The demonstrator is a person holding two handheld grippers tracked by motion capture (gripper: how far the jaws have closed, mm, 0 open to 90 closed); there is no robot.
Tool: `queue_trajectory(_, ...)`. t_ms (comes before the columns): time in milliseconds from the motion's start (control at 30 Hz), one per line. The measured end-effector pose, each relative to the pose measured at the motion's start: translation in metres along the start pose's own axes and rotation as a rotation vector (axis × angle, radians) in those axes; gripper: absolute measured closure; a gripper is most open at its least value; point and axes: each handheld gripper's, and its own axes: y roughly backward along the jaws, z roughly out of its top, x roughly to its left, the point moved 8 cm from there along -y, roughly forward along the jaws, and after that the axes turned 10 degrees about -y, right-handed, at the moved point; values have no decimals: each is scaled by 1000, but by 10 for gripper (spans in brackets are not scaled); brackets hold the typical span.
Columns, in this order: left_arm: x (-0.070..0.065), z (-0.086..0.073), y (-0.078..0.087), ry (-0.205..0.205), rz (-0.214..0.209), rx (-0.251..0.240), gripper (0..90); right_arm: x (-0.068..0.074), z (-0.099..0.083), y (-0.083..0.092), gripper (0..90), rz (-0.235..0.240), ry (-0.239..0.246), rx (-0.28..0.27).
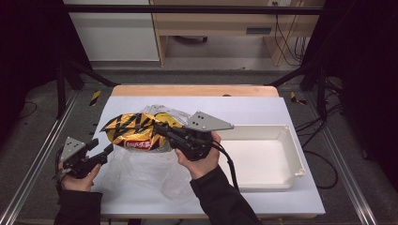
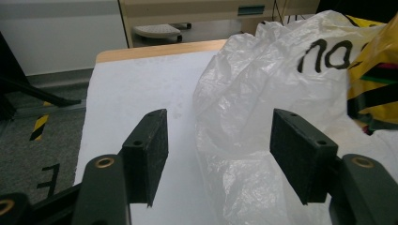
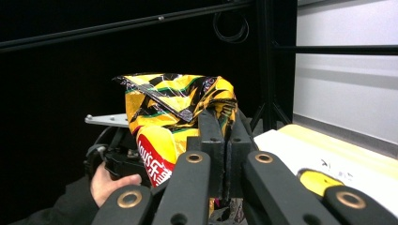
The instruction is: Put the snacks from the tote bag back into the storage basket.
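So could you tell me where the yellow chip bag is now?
High view: the chip bag is left of centre, pinched by the right gripper, above the plastic bag.

Two black handheld grippers: left gripper (image 1: 104, 151) and right gripper (image 1: 162, 127), each topped by a grey triangular plate, brass-coloured pivot screws, trailing black cables; person wears dark sleeves.

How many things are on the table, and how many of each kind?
Yellow-and-black chip bag: 1
Clear plastic bag: 1
White tray: 1
Total: 3
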Motion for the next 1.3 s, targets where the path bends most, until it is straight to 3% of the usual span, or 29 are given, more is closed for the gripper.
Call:
queue_trajectory(200, -1, 0, -2, -1, 3, 5, 366, 10, 8, 3, 900, 31, 5, -10)
queue_trajectory(600, -1, -1, -3, 6, 0, 10, 353, 15, 28, 11, 899, 43, 4, -50)
queue_trajectory(767, -2, -2, -4, -7, -3, 17, 352, 20, 23, 5, 899, 63, -4, -35)
queue_trajectory(1000, -1, -2, -4, 6, 3, 14, 353, 32, 14, -6, 899, 96, -5, -19)
queue_trajectory(1133, 0, -3, -4, 5, 4, 17, 352, 31, 22, 2, 899, 98, -14, -41)
queue_trajectory(1300, 0, -2, -3, 3, 5, 14, 352, 25, 31, 19, 898, 58, 9, -61)
